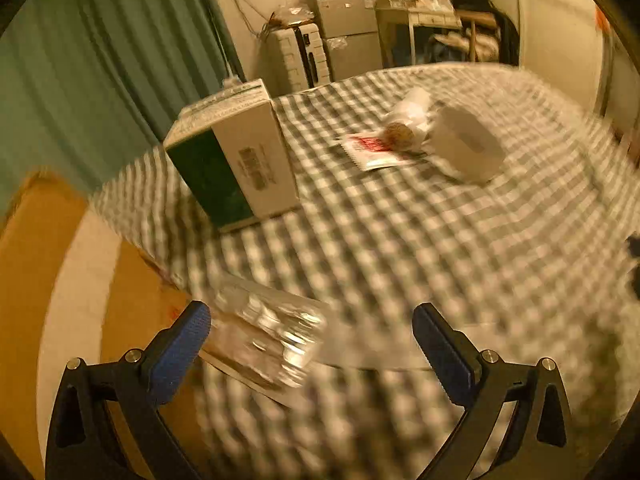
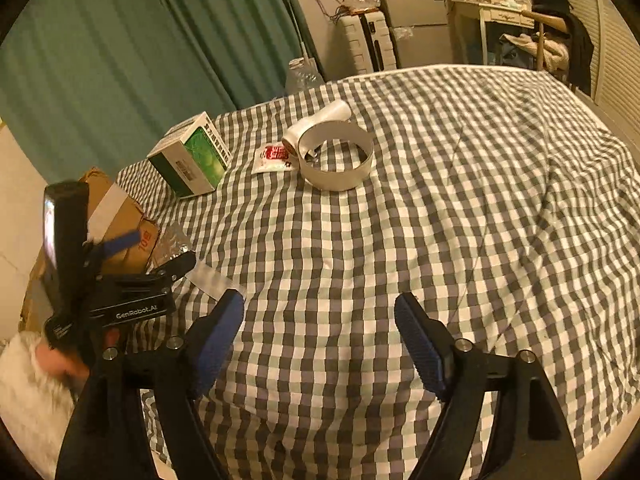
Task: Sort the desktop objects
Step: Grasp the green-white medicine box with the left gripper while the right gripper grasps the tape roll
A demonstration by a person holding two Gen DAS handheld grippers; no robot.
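I am holding a hand-held gripper in each hand over a bed covered with a checked sheet. My right hand-held gripper is pointing down at bare sheet, its jaws standing wide apart with nothing between them. My left hand-held gripper is also spread wide, and it is gripping nothing; its view is blurring. A foil blister pack is lying on the sheet just inside the left blue pad, near the bed's edge, but I cannot tell whether the pad is touching it.

In the right view I am seeing my left hand-held gripper from the side at the bed's left edge, with my hand and a fuzzy white sleeve behind it.

A green and white box is sitting near the far left edge of the bed. Well apart from it toward the middle, a white ring is standing open side up. A white bottle is lying on its side against the ring's far rim. A small red and white packet is lying flat just beside the ring on its left.

A cardboard box is standing off the bed at its left edge, below the green curtain.
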